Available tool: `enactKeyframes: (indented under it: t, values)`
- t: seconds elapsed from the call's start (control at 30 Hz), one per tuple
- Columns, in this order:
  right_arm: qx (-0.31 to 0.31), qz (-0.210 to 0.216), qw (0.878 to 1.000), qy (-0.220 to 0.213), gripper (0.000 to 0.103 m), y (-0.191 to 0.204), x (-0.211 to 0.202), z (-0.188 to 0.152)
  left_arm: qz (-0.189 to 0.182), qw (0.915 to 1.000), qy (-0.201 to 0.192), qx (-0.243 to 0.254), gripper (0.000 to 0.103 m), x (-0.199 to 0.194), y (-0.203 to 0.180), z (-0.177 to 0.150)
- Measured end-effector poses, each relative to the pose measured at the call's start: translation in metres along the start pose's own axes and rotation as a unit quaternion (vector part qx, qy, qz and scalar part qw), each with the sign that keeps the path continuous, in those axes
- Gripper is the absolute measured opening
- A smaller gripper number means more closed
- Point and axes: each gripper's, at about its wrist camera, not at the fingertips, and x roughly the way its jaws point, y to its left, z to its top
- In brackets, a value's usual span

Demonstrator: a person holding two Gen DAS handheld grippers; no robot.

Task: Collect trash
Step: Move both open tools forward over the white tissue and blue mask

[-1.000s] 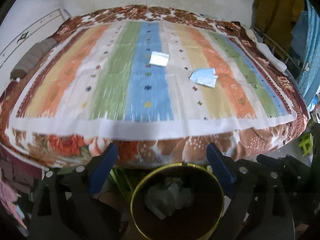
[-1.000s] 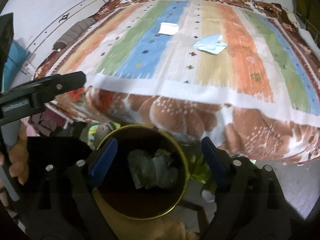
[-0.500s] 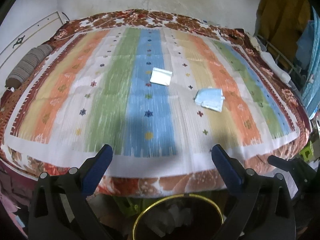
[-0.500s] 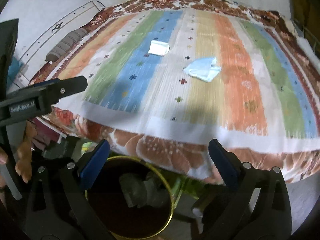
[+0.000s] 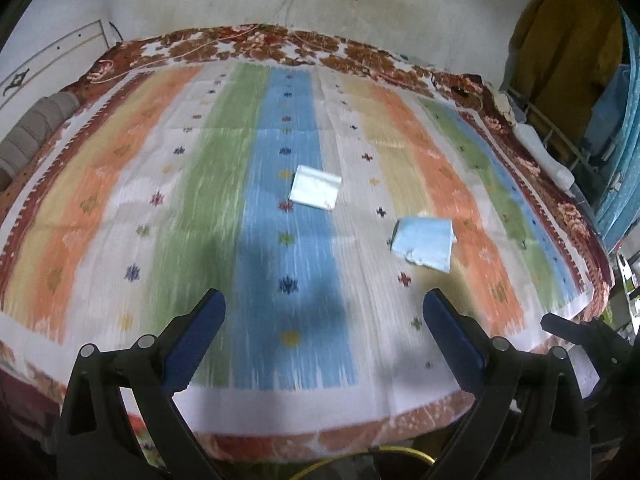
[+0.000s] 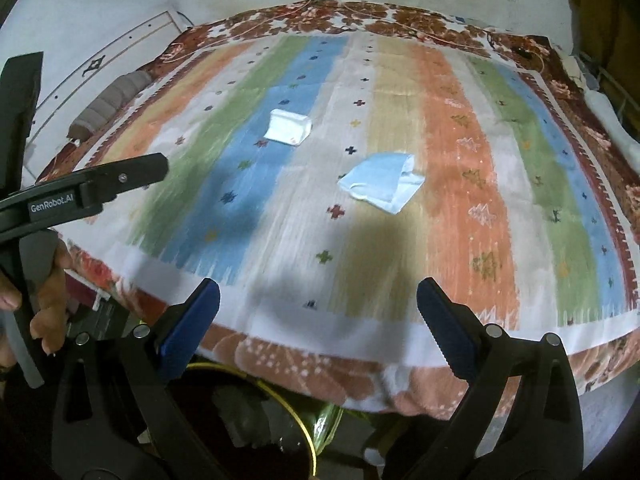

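Two scraps of trash lie on the striped bedspread (image 5: pixel 120 208): a white folded paper (image 5: pixel 315 187) (image 6: pixel 288 127) on the blue stripe and a pale blue crumpled sheet (image 5: pixel 424 242) (image 6: pixel 380 182) to its right. My left gripper (image 5: pixel 324 316) hangs open over the near part of the bed, nothing between its blue pads. My right gripper (image 6: pixel 318 304) is open too, over the bed's near edge. The yellow-rimmed bin (image 6: pixel 256 412) with crumpled paper inside shows below the right gripper. The left gripper's finger (image 6: pixel 116 182) crosses the right wrist view's left side.
A grey rolled bolster (image 5: pixel 36 124) (image 6: pixel 106 100) lies at the bed's far left by the wall. Hanging clothes (image 5: pixel 568 60) and a blue curtain (image 5: pixel 624 160) stand at the right. A person's hand (image 6: pixel 44 304) grips the left tool.
Both grippers moved forward from above the bin to over the bed. The bin slid almost out of the left view. The scraps look nearer. Both jaws spread a little wider.
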Motion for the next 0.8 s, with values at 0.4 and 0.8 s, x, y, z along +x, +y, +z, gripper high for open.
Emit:
enactKeyframes:
  t: [0.4,0.8]
  values:
    - [0.040,0.002,0.999,0.013,0.083,-0.029,0.032,0.026,-0.031,0.9995,0.011,-0.004,0.092,0.039,0.012,0.026]
    - [0.084,0.006,0.996,0.029,0.073,-0.058,0.068,0.045,-0.056,0.9969,0.027,-0.048,0.086,0.079,0.033,0.046]
